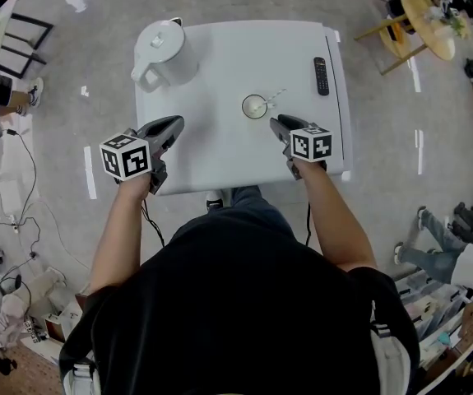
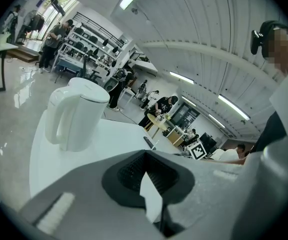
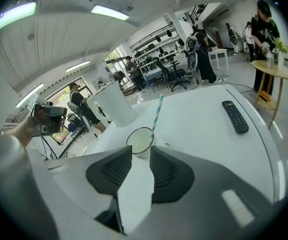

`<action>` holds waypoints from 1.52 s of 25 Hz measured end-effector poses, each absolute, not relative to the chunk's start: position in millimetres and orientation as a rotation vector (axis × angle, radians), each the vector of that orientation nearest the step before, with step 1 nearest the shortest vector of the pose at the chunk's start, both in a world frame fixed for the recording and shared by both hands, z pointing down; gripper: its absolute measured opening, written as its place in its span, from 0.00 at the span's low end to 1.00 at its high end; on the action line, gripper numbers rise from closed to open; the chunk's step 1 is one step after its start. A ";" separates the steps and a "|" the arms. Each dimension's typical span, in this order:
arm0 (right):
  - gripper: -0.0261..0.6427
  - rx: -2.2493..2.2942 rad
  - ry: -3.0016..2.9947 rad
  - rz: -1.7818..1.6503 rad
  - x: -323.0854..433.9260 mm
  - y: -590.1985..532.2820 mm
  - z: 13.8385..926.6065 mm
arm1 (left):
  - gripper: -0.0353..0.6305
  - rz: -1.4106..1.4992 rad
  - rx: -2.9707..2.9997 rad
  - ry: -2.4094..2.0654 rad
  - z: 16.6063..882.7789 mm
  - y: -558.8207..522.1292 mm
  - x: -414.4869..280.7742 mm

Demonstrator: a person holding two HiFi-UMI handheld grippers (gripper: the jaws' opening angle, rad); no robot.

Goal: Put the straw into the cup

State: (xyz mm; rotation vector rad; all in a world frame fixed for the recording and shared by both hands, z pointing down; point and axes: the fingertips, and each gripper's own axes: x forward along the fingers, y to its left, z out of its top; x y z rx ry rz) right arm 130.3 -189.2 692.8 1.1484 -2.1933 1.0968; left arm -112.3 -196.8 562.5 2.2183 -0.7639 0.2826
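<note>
A small round cup (image 1: 254, 106) stands near the middle of the white table (image 1: 220, 151), and a striped straw (image 1: 271, 99) leans in it toward the far right. In the right gripper view the cup (image 3: 140, 140) sits just beyond the jaws, with the straw (image 3: 156, 113) rising out of it. My right gripper (image 1: 277, 123) hovers just in front of the cup, open, with nothing between its pads (image 3: 141, 151). My left gripper (image 1: 170, 126) is over the table's front left part, well away from the cup, its jaws closed together and empty (image 2: 145, 153).
A white kettle (image 1: 164, 52) stands at the table's far left corner, large in the left gripper view (image 2: 76, 115). A black remote (image 1: 321, 75) lies near the far right edge. A round wooden side table (image 1: 427, 19) stands on the floor beyond. Several people move about the room.
</note>
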 end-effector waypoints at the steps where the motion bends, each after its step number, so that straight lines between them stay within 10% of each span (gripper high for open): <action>1: 0.25 1.150 -2.196 1.095 129.5 -187.6 691.2 | 0.06 0.281 2.222 -0.764 560.8 -196.2 -112.8; 38: 0.25 1.299 -2.226 1.053 146.1 -104.5 650.4 | 0.06 0.300 2.323 -0.711 521.9 -136.2 -121.2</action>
